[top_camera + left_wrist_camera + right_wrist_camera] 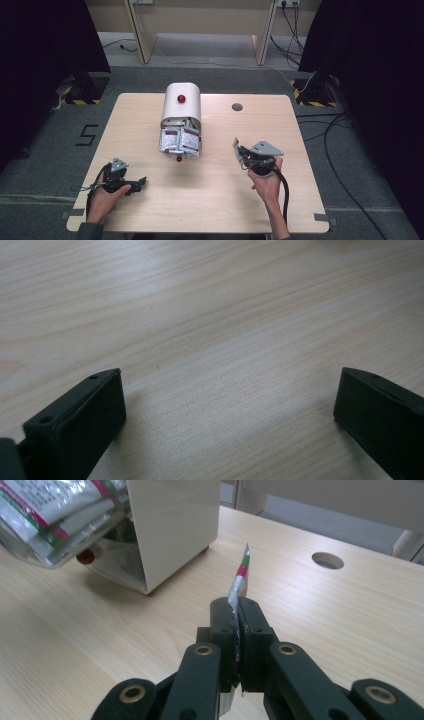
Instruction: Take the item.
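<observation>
You had the wooden desk (pixel 150 210) before you, with a cream dispenser (pixel 182 102) lying on it, its clear front bin crammed with silvery packets (pixel 180 140). Your left tongs (pixel 137 182) rested near the desk's near-left edge, released, jaws wide apart over bare wood. Your right tongs (pixel 239 617) were clenched on a sachet (pixel 240 577): thin, flat, foil-silver with red and green bands, standing edge-on above the desk, right of the dispenser.

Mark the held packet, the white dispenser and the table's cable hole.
packet (pixel 241 575), right gripper view, silvery edge above the jaws.
white dispenser (pixel 182 102), high view, curved top beside its red knob.
cable hole (pixel 237 107), high view, its dark centre.
</observation>
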Demonstrator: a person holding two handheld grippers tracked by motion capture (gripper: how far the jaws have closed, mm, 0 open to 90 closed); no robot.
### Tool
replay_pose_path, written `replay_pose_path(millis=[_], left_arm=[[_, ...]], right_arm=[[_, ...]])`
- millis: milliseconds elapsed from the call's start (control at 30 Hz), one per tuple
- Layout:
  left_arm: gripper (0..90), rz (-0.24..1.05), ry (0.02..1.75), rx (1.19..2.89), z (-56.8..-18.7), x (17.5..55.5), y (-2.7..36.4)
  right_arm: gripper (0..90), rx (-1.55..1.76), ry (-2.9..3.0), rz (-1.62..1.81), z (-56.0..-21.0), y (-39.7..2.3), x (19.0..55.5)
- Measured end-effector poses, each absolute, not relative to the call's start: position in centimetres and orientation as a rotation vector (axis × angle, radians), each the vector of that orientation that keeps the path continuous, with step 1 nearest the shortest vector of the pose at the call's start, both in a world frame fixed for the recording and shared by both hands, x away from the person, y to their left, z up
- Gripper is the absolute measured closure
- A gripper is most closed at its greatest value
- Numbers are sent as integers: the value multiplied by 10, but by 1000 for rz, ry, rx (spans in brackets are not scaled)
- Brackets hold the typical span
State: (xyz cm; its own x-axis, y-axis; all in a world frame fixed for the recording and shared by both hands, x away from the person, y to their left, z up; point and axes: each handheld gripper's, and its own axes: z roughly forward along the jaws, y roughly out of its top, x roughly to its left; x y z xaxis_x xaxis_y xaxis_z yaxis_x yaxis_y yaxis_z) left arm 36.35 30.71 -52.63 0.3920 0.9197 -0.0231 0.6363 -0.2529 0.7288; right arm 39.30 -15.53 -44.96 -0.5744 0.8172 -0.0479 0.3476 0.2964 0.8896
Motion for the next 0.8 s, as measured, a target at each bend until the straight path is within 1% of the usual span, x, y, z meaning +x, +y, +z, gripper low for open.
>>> replay_pose_path(millis=[467,800], left_arm=[[0,548,1329,1989,-526,363,307],[0,548,1329,1990,-526,363,307]], right_arm=[[874,1080,2103,1178,-470,-159,401],[874,1091,2157,1160,-484,-150,409]])
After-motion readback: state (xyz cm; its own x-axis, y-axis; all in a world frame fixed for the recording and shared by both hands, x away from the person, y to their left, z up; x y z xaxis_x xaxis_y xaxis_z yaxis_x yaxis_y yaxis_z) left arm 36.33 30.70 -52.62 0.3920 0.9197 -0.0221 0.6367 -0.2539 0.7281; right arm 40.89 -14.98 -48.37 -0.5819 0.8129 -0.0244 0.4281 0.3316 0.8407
